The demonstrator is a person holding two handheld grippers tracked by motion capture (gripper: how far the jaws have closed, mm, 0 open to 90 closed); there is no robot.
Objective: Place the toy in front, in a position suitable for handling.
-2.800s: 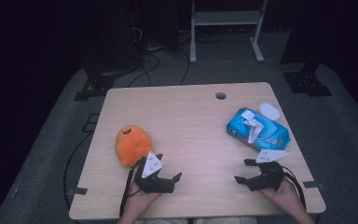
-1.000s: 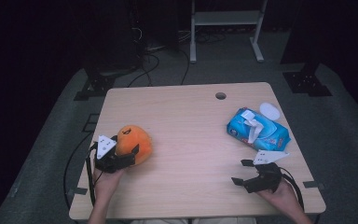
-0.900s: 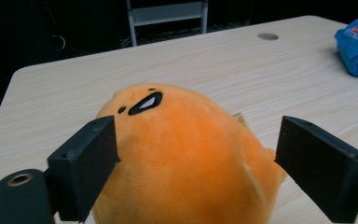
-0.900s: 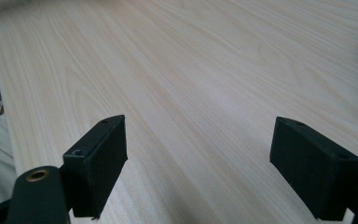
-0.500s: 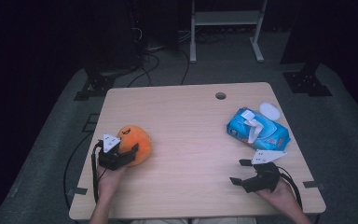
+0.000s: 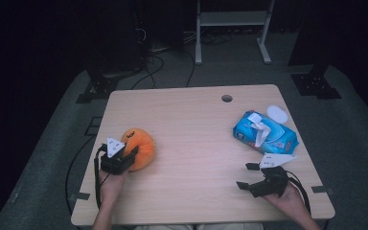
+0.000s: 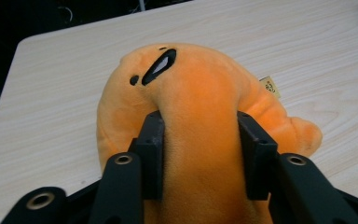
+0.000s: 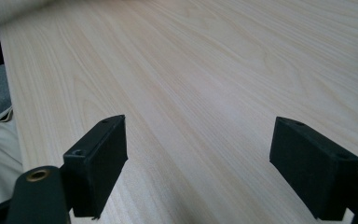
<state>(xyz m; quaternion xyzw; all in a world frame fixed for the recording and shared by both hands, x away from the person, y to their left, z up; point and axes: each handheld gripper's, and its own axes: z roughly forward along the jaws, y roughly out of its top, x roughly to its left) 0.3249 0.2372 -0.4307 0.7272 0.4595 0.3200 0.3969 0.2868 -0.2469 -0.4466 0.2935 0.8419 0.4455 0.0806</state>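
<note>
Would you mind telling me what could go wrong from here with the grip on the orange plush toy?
The left gripper, whose jaws have just been closing, pinches only a soft fold of the orange plush toy, so the toy might slip or sag when lifted. The toy also sits near the table's left edge and might drop off it if released.

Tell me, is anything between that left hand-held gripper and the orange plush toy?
No. The left hand-held gripper has just been closing, and its pads now press the orange plush toy from both sides, squeezing it; nothing lies between them.
</note>
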